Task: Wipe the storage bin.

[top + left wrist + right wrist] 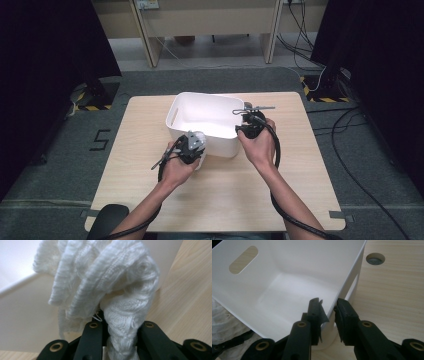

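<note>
Fingers (92,340) of the left gripper (120,340) pinch a white knitted cloth (110,285): in the left gripper view the twisted lower end of the cloth runs down between the two black fingers, and the bulk of it fans out above their tips. Behind the cloth, this view shows the outer wall of the white bin (22,322) and a strip of worktop (185,297) on the right.

The right gripper view shows the right gripper (328,315) with one finger (314,312) inside the bin (294,272) and the other outside, its corner wall between them; the pads sit close against the wall on both sides, pinching it. This view also gives the bin's bare interior, the oval handle slot (243,260) in the far wall, and a round hole (375,258) in the worktop (392,295) beyond the rim. A bit of the cloth (224,317) appears at the lower left, outside the bin.

The high view places both hands: the left gripper (192,146) holds the cloth (199,136) at the bin's near wall, level with the rim (200,95) and just outside it, and the right gripper (250,127) is at the bin's near right corner. The bin stands near the middle of the worktop (225,200).
</note>
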`<state>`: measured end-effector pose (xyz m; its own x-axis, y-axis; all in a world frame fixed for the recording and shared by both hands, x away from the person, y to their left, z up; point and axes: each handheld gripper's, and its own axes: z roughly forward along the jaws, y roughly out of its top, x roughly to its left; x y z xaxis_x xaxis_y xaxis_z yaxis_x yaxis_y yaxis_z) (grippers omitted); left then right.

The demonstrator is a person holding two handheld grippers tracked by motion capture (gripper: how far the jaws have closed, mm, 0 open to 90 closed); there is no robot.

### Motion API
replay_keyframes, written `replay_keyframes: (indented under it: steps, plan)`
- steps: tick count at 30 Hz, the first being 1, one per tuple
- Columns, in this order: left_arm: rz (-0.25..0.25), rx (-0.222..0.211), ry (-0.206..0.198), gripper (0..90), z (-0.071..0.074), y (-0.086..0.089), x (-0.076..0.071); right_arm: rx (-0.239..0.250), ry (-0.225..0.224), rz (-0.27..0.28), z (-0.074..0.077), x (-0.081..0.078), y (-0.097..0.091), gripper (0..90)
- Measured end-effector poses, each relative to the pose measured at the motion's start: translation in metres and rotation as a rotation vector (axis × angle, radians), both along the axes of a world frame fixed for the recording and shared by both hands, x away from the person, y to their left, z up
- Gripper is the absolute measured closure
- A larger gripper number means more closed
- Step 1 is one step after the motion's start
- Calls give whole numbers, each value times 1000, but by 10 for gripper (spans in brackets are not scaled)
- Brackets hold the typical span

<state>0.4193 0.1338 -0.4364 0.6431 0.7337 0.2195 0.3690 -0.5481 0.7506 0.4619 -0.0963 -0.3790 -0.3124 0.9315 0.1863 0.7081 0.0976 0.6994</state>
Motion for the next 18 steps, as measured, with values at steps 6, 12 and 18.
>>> replay_keyframes:
  steps: [6, 12, 18]
  plan:
    - [4, -11, -5, 790, 7, 0, -2, 1, 0, 0, 0, 0, 0, 744]
    - [4, -8, -4, 790, 8, -1, -2, 0, 0, -1, 0, 0, 0, 744]
    - [1, -6, -7, 790, 9, -3, -2, -2, -1, -1, 0, 0, 0, 744]
